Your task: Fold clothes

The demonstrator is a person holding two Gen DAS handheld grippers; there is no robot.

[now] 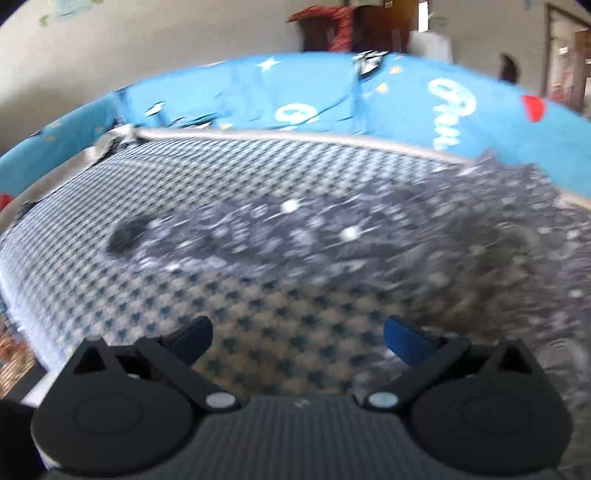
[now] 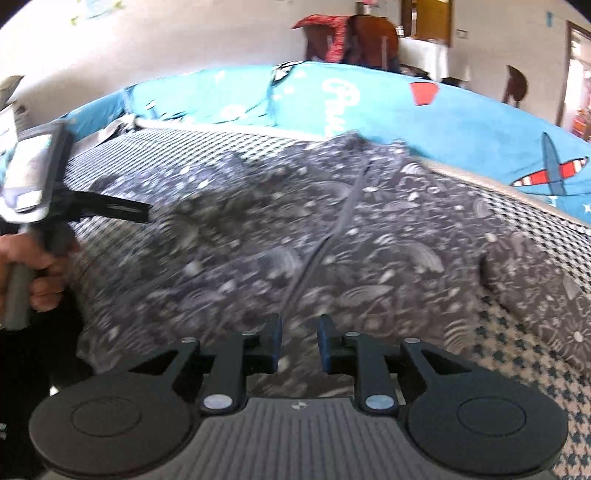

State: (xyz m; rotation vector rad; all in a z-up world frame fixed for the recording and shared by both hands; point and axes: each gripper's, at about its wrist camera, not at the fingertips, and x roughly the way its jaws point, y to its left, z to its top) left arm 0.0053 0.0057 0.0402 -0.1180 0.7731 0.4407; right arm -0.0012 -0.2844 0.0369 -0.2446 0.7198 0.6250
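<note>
**Both grippers free above a patterned garment on the mattress**

Nearest the right wrist camera, the right gripper (image 2: 300,343) hangs with a narrow gap between its blue-faced pads, nothing pinched in it; just beyond it the grey patterned garment (image 2: 332,236) lies spread over the checked mattress (image 2: 524,339), a dark cord or seam running up its middle toward the far edge; its right part sits bunched near the mattress's right edge, with bare check showing below it at the near right corner.

At the left edge of that view a hand (image 2: 33,273) grips the handle of the left gripper (image 2: 146,212), which points across the garment's left part; whether its tips touch the cloth cannot be told.

From the left wrist camera, the left gripper (image 1: 297,334) stands spread wide, empty, over bare checked mattress (image 1: 229,177); the garment (image 1: 369,243), much blurred, covers the middle and right of the mattress, reaching close to its far edge.

Behind the far edge lies bright blue bedding (image 2: 461,110) printed with stars, white lettering and an aeroplane; further off, a red cloth (image 2: 332,33) hangs over brown furniture.
</note>
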